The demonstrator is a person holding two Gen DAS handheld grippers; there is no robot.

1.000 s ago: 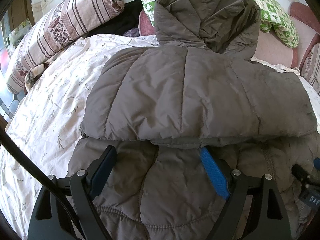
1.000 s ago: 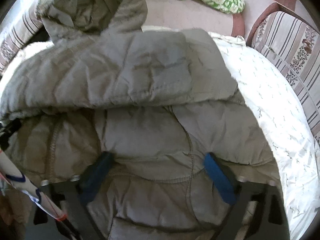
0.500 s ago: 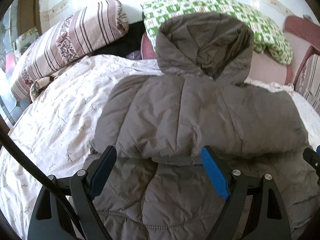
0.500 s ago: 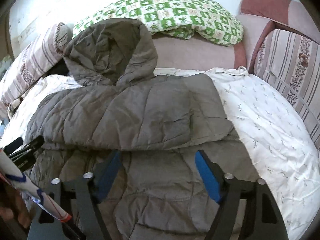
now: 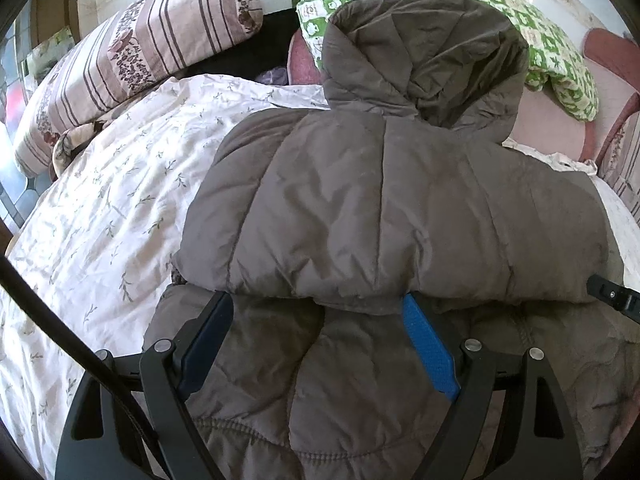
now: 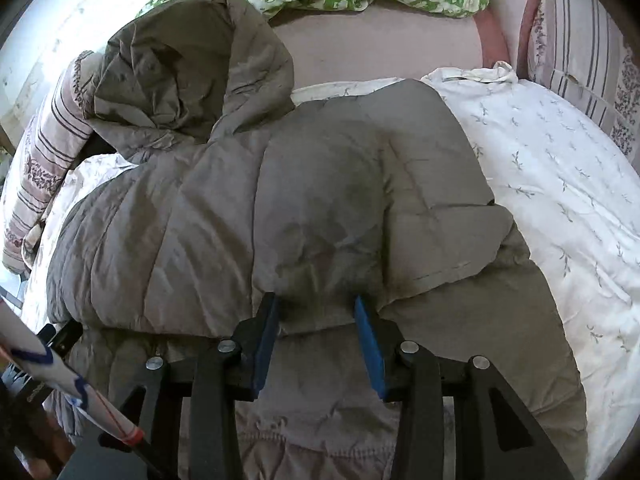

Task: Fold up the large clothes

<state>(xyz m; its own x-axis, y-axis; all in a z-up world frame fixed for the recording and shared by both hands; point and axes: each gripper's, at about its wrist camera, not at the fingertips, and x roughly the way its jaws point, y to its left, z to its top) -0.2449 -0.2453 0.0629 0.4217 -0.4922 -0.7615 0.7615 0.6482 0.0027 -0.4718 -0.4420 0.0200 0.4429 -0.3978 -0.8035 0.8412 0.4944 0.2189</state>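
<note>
A grey puffy jacket [image 5: 384, 208] lies folded on a bed [image 5: 100, 208]. The left gripper [image 5: 316, 344] is spread wide at the fold's edge; the right gripper [image 6: 316, 340], jaws partly closed, appears to pinch that edge. The slippery padding could spring loose and unfold.

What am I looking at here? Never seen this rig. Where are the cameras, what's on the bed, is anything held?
No robot: a person holds one two-finger gripper in each hand, with a fisheye camera on each looking along its blue-padded fingers. One picture is from the left gripper, the other from the right gripper. A grey-brown quilted hooded jacket lies partly folded on a white leaf-print bedsheet. Left jaws stand wide open at the fold's edge; right jaws are narrower, around a bunch of fabric, though whether they grip it is unclear.
</note>
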